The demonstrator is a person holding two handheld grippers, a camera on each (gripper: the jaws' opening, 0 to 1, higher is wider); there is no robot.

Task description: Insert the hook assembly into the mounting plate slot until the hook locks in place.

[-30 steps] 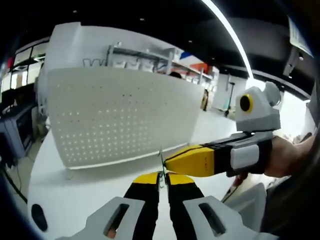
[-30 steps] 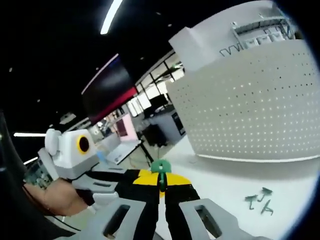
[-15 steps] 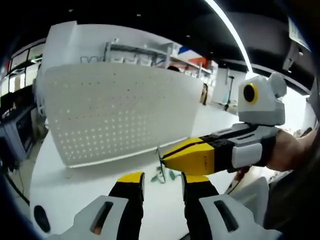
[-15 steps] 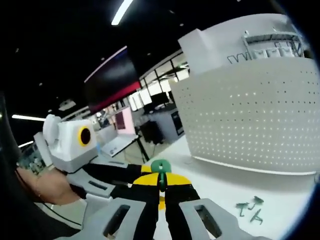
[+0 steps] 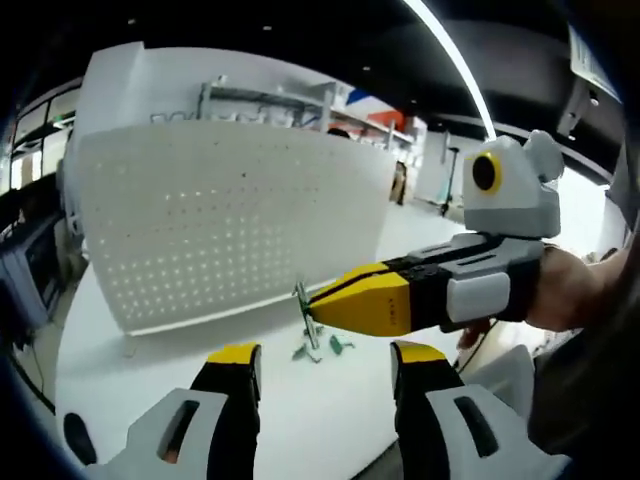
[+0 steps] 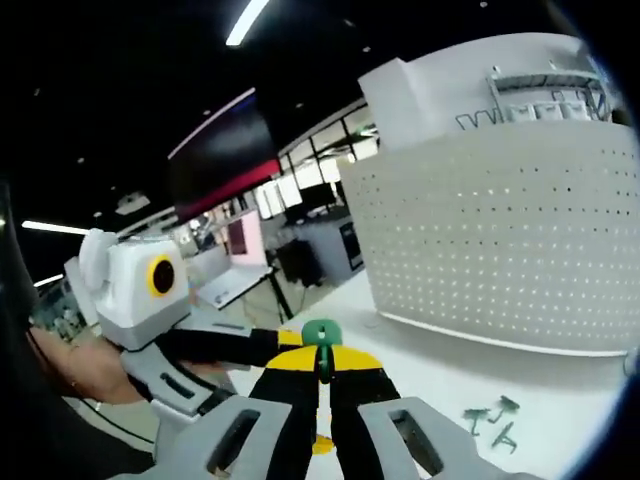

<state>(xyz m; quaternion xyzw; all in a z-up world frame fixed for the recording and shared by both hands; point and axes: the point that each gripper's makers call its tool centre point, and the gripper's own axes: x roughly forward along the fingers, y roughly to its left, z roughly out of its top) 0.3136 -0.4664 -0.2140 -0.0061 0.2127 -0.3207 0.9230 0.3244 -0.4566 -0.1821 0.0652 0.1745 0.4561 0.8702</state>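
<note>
A small green hook (image 6: 321,335) is pinched between the jaws of my right gripper (image 6: 322,365), which is shut on it. In the left gripper view the right gripper (image 5: 314,306) reaches in from the right, and the hook (image 5: 302,306) sticks out of its yellow tip. My left gripper (image 5: 325,362) stands open below it, its fingers wide apart and empty. The white perforated mounting plate (image 5: 230,230) stands upright on the table beyond both grippers, also seen as the mounting plate (image 6: 500,250) at the right of the right gripper view. The left gripper (image 6: 205,350) enters that view from the left.
Several loose green hooks (image 5: 324,348) lie on the white table (image 5: 150,380) in front of the plate; the same loose hooks (image 6: 490,420) show at lower right. A hand (image 5: 580,290) holds the right gripper. Shelving and desks stand far behind.
My left gripper went from shut on the hook to wide open and let go of it. The right gripper kept hold of the hook.
</note>
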